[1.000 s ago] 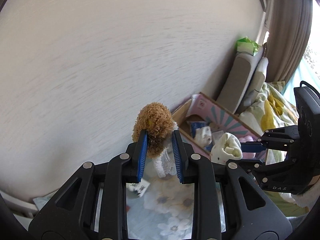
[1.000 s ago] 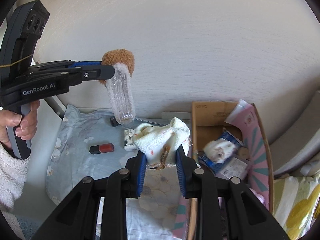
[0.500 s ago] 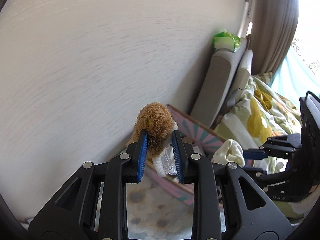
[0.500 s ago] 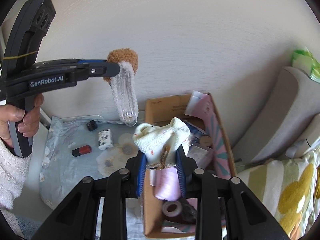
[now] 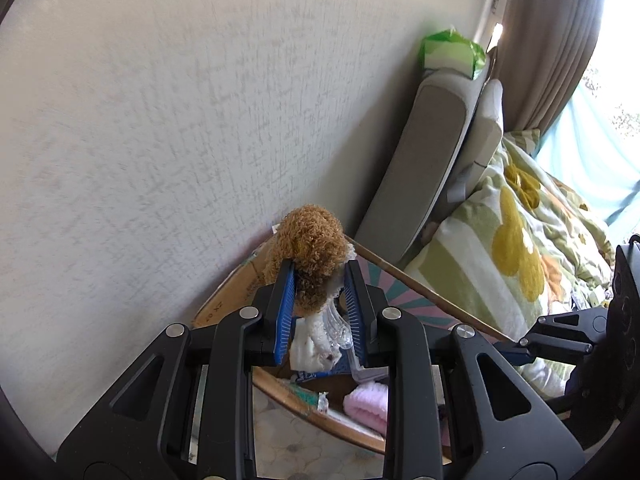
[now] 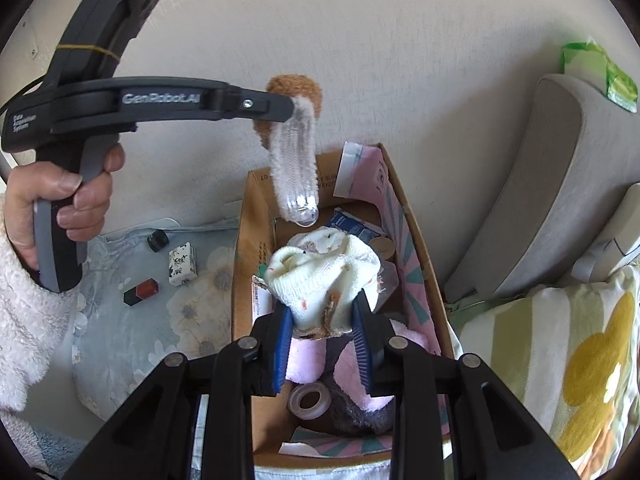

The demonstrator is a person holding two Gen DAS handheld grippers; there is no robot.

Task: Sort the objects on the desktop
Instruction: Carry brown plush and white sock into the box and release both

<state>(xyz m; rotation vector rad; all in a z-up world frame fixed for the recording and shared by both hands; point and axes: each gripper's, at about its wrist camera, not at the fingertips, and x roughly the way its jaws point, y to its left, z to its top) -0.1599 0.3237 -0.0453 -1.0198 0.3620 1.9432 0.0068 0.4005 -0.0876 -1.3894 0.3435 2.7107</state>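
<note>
You are partway through the sort, with both loads in the air over the cardboard box (image 6: 246, 248). Your left tool (image 5: 320, 300) is clamped on the brown plush hair clip (image 5: 312, 248); in the right wrist view it hangs from the jaws with its clear, fuzzy-edged body pointing down above the far end of the box, not yet touching anything inside. Your right tool (image 6: 322, 320) is closed on the cream sock (image 6: 320, 268), bunched up and held above the middle of the box. Neither item has been let go, so these two count as carried but not yet deposited. The box already holds a fair pile: pink fluffy fabric, a roll of clear tape (image 6: 310, 400), a blue packet and some other pieces that are hard to make out. Left on the flowered surface (image 6: 192, 312) beside the box are three small things, well apart from your tools: a black cap-like piece (image 6: 157, 239), a white patterned block (image 6: 183, 263) and a black-and-red object (image 6: 141, 291). I judge those as the remaining work once both tools release.
</note>
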